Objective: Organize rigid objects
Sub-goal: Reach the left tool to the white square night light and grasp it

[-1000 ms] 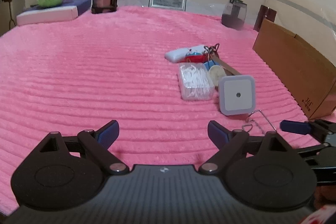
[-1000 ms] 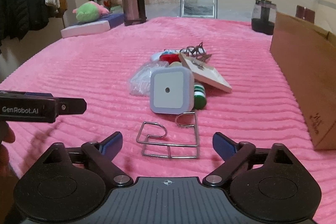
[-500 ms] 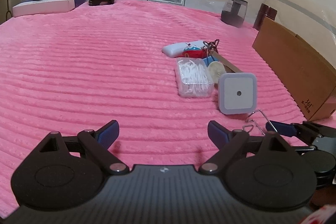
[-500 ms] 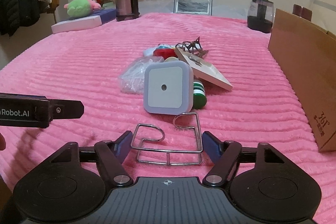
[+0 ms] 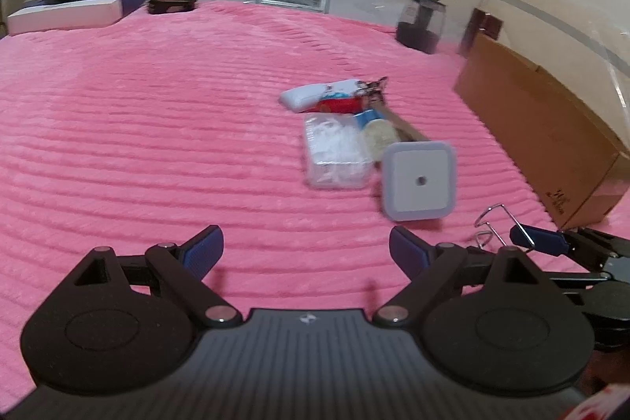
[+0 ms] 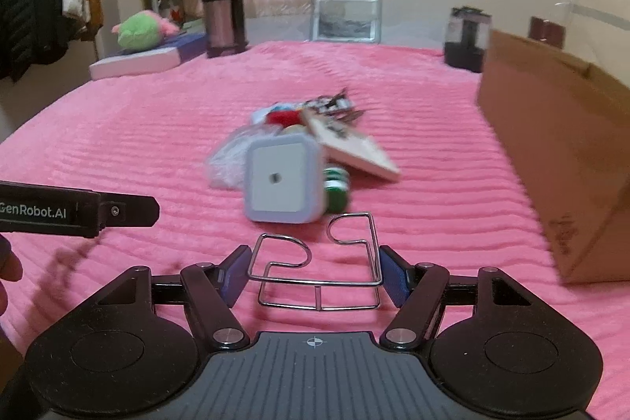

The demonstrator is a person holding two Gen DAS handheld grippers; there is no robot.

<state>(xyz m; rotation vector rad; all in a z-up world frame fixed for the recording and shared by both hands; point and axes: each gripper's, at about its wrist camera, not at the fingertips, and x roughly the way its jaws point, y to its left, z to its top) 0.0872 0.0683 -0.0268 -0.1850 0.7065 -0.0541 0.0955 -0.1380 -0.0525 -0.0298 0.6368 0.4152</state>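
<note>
Warm, dim indoor light, soft shadows, motion blur throughout (fisheye-bent, dark-cornered edges).

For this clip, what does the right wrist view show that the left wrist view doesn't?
Only the right wrist view: coats hanging at far left, a green-capped bottle beside the night light, and the right gripper closed on the whole wire rack.

Only the left wrist view: the open left gripper, empty.

Both: night light, cardboard box, thermos, pink blanket.

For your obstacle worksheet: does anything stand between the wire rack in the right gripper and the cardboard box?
Nothing visible does. The wire rack sits between the right gripper pads; bare pink blanket leads to the cardboard box.
</note>
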